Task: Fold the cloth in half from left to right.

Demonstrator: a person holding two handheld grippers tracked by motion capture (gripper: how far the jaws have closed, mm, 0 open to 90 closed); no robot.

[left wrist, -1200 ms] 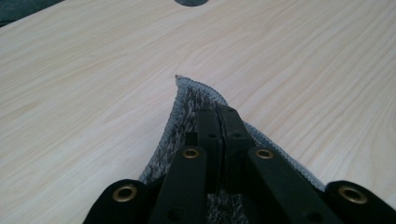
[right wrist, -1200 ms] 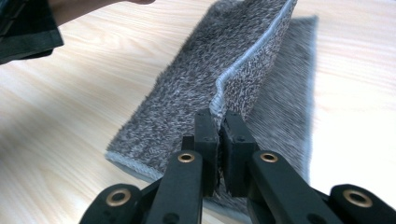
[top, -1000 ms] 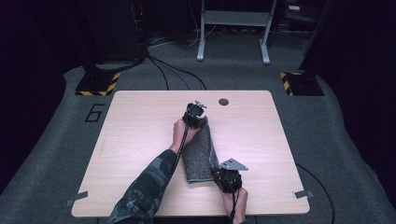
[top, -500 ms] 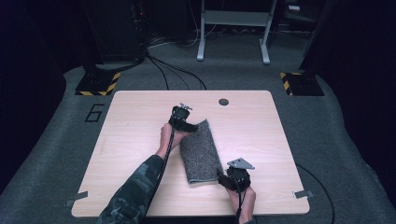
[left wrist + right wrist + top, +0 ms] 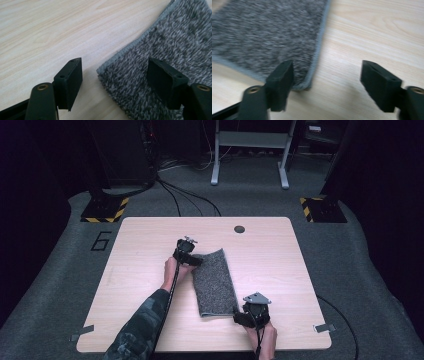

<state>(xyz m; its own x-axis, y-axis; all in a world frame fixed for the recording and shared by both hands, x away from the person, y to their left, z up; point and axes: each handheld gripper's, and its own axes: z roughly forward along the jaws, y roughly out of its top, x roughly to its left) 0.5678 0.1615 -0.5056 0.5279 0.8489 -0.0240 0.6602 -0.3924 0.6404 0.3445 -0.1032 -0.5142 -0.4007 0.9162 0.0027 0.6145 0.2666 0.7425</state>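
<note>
Now we are holding both grippers wide and empty: the cloth [image 5: 215,282], unfolded since a moment ago, is lying flat, corners between the left gripper's [image 5: 113,75] and right gripper's [image 5: 327,77] fingers.

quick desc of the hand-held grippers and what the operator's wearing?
Both hand-held grippers, left and right, are black, each with two flat rectangular black jaws and brass-coloured pivot screws. Each carries a grey three-cornered plate on top and trails a black cable. The left arm wears a dark camouflage sleeve.

Bright table [image 5: 280,270] amid dark surroundings — right gripper view somewhat motion-blurred, perhaps.
</note>
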